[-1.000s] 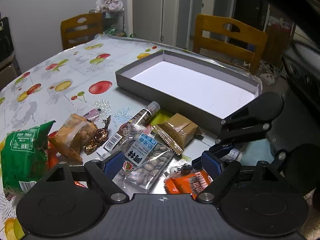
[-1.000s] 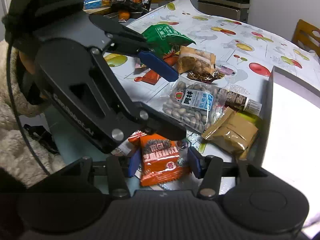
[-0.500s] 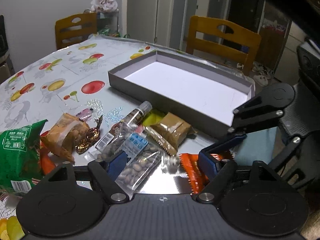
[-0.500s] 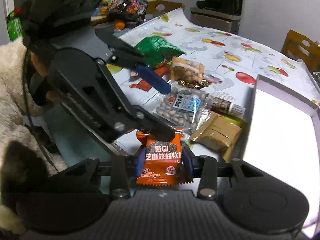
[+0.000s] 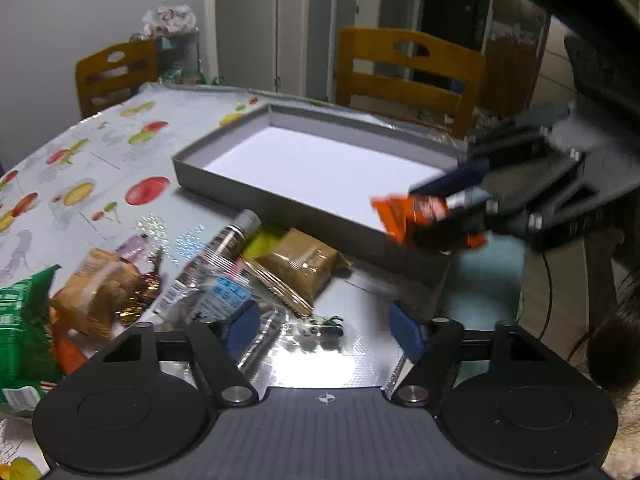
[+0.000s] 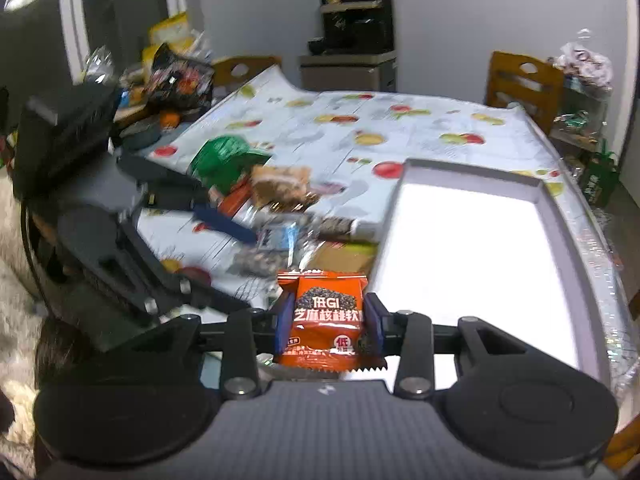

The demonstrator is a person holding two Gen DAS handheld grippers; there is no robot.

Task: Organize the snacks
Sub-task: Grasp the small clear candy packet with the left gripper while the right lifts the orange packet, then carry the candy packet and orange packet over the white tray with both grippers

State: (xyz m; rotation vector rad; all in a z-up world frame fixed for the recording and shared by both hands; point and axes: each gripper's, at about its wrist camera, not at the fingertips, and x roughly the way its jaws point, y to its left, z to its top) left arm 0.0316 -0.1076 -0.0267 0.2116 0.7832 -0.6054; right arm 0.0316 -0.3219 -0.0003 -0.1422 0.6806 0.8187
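Observation:
My right gripper [image 6: 326, 314] is shut on an orange snack packet [image 6: 326, 332]. In the left wrist view the right gripper [image 5: 452, 204] holds this orange packet [image 5: 400, 216] in the air over the near right corner of the shallow grey box [image 5: 224, 184]. The box's white floor is bare. My left gripper [image 5: 324, 330] hovers low over the snack pile with its jaws closing. A corner of the clear nut bag [image 5: 224, 294] and a small wrapped sweet [image 5: 316, 326] lie between its pads, which do not press on them.
Left of the box lie a green bag [image 5: 20, 320], a tan nut packet [image 5: 100, 292], a tube [image 5: 224, 240] and a brown packet [image 5: 300, 264]. Wooden chairs [image 5: 408, 68] stand behind the table. A black snack bag [image 6: 180, 80] sits on clutter at the far left.
The right gripper closed on the orange packet, lifted it off the table and carried it towards the box's near corner. The left jaws narrowed over the nut bag.

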